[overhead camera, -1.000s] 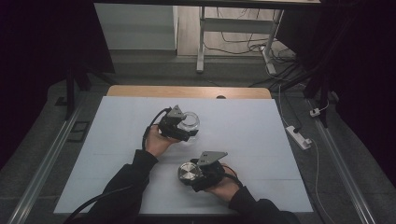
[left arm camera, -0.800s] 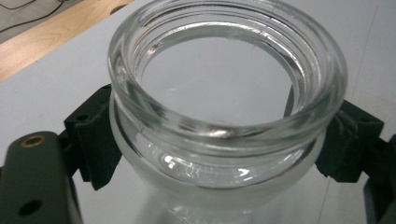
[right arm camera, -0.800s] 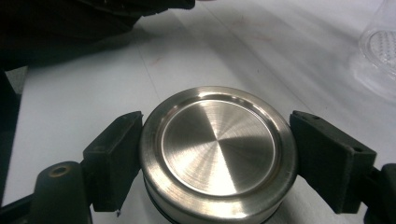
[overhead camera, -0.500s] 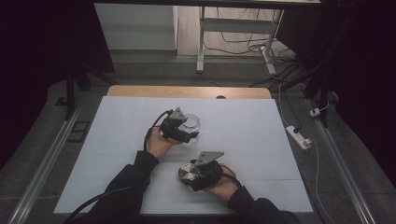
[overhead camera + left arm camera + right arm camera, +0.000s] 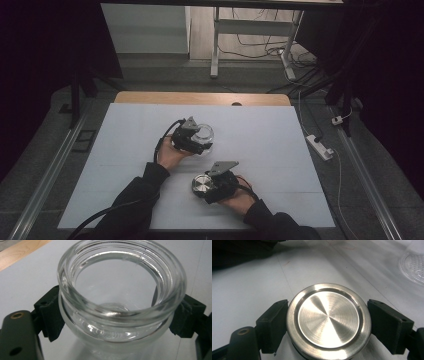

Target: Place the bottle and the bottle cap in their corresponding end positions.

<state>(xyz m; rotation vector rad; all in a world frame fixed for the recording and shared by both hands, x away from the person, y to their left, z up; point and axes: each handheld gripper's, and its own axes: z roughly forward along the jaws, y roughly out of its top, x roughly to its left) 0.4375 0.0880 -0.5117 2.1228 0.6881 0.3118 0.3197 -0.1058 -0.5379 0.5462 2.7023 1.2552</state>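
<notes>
A clear glass jar with a wide threaded mouth and no lid stands mid-table on the white mat. My left gripper is shut on it, with the black pads pressing both sides just under the rim. Nearer the front edge, a round brushed-steel lid lies flat on the mat. My right gripper is shut on the lid, with a pad against each side of its edge. Each gripper is held by a hand in a dark sleeve.
The white mat covers a wooden table whose far edge shows bare. A white power strip lies on the floor to the right. Something clear and dimpled sits beyond the lid in the right gripper view.
</notes>
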